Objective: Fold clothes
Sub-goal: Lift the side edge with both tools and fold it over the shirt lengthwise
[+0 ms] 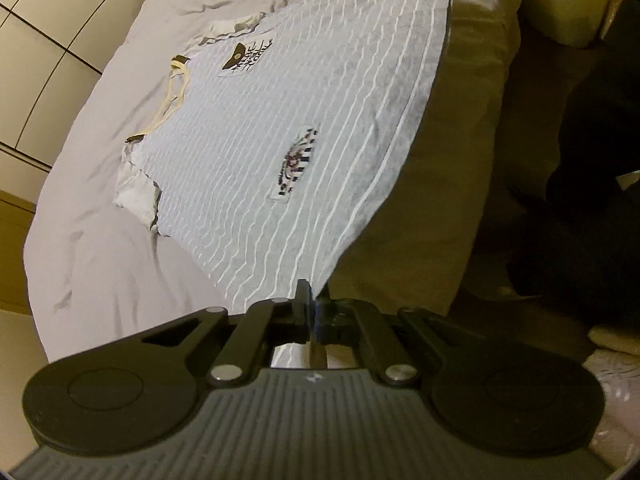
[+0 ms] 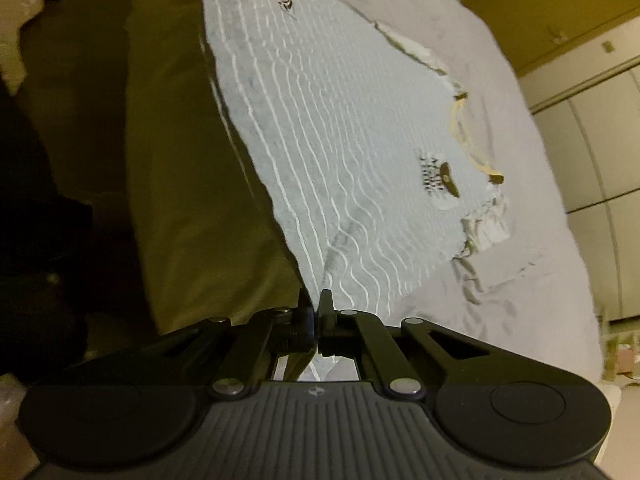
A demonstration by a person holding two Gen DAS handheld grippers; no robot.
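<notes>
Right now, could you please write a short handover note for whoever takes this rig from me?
Left gripper: shut on the striped shirt at one hem corner.
Right gripper: shut on the other hem corner.
The shirt lies spread on the bed, its hem at the bed's edge, collar at the far end.
Done: both corners gripped. No fold shows yet.
Left: probably carry the hem toward the collar.

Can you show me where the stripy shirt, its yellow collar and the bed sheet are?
shirt (image 1: 256,160): left wrist view, middle of the striped cloth.
collar (image 2: 466,142): right wrist view, yellow neck edge.
bed sheet (image 1: 100,248): left wrist view, bare wrinkled part.
</notes>
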